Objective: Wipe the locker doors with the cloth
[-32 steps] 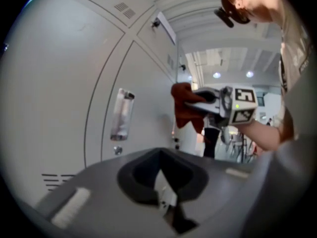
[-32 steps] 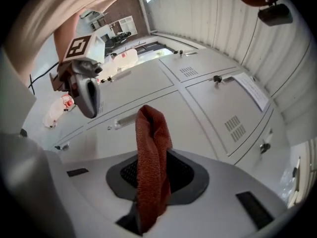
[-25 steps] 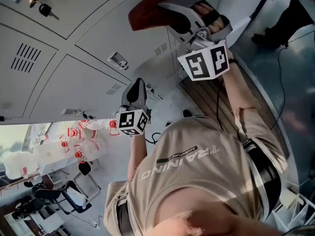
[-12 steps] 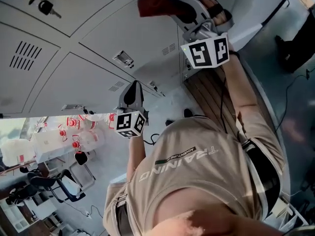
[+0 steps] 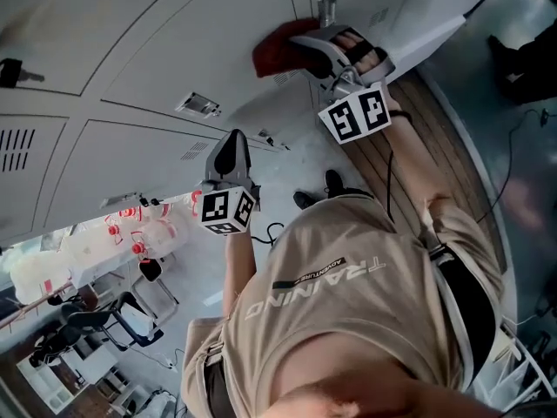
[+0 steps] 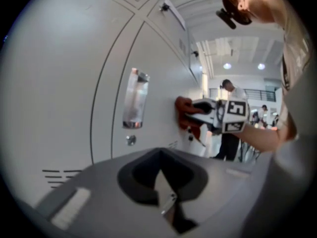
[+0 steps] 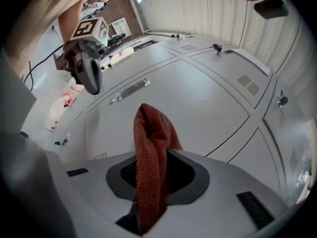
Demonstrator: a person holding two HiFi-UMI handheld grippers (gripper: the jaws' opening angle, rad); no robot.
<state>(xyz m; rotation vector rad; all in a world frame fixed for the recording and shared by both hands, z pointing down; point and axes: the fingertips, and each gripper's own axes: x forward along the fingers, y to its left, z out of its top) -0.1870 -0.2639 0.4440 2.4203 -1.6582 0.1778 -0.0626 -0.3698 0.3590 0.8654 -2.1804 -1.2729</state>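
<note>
The locker doors (image 5: 130,50) fill most of what I see: pale grey panels split by thin dark seams, running across the head view and behind both grippers. The person's beige shirt (image 5: 348,303) takes up the lower part of the head view, with both arms reaching out toward the lockers.

The right gripper (image 5: 300,46) is up at a door, well apart from the left one. In its own view the jaws are clenched on the cloth (image 7: 151,148), a rust-red towel that rises in a folded hump out of the jaws. From the left gripper view the cloth (image 6: 184,113) looks pressed against the door face, just beside a seam between two doors.

The left gripper (image 5: 231,151) is held lower, pointing at the doors but not touching them. Its jaws are closed together with nothing between them.

A metal handle (image 6: 134,98) sits in the door ahead of the left gripper, with a small round lock (image 6: 130,140) just below it. Vent slots (image 5: 16,138) show on a door at the far left of the head view.
</note>
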